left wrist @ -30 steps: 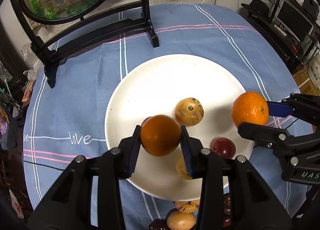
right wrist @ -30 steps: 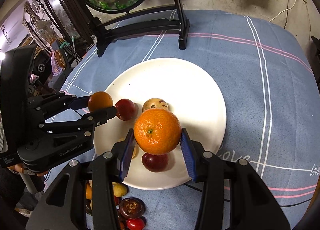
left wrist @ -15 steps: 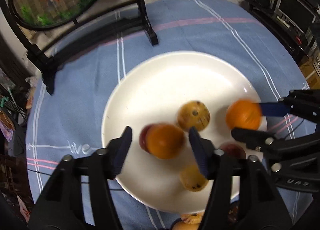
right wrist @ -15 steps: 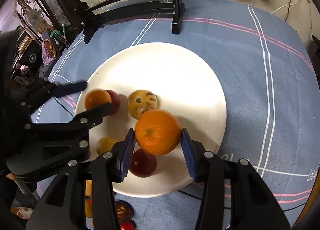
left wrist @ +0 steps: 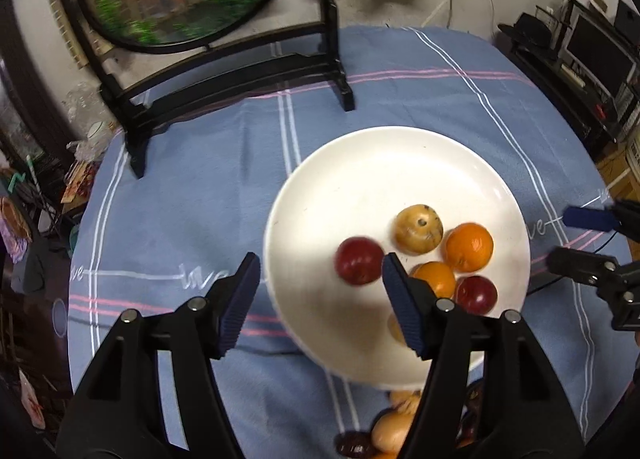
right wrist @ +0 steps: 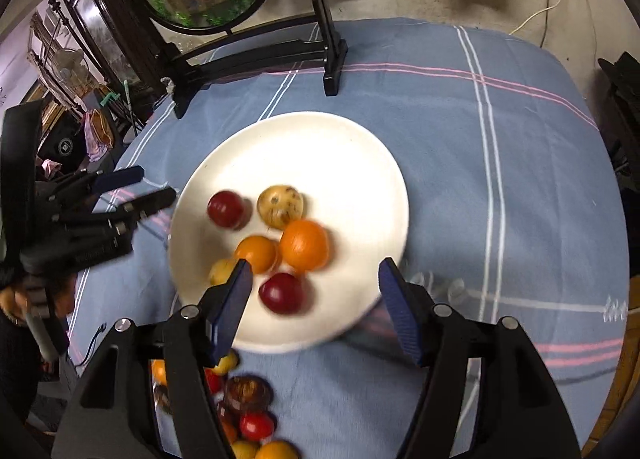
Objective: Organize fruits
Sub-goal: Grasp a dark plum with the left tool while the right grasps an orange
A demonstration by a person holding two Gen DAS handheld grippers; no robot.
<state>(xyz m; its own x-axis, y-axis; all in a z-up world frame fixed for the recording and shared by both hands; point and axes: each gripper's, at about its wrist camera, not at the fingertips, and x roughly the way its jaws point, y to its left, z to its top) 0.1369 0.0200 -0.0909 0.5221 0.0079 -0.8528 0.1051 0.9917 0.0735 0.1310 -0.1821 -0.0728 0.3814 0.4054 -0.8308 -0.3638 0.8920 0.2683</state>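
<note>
Left hand-held gripper (left wrist: 320, 299): released, nothing between fingers | right hand-held gripper (right wrist: 314, 307): released, nothing held | white plate (right wrist: 320, 139) on blue-clothed counter (right wrist: 500, 179): two oranges (right wrist: 305, 245), two red fruits (right wrist: 226, 209), speckled yellow fruit (right wrist: 280, 206) | loose fruit pile (right wrist: 248, 395): on counter at plate's near edge

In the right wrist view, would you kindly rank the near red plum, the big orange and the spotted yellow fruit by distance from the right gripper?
1. Near red plum, between the open right gripper fingers.
2. Big orange, just beyond it.
3. Spotted yellow fruit, farthest, mid-plate.
</note>
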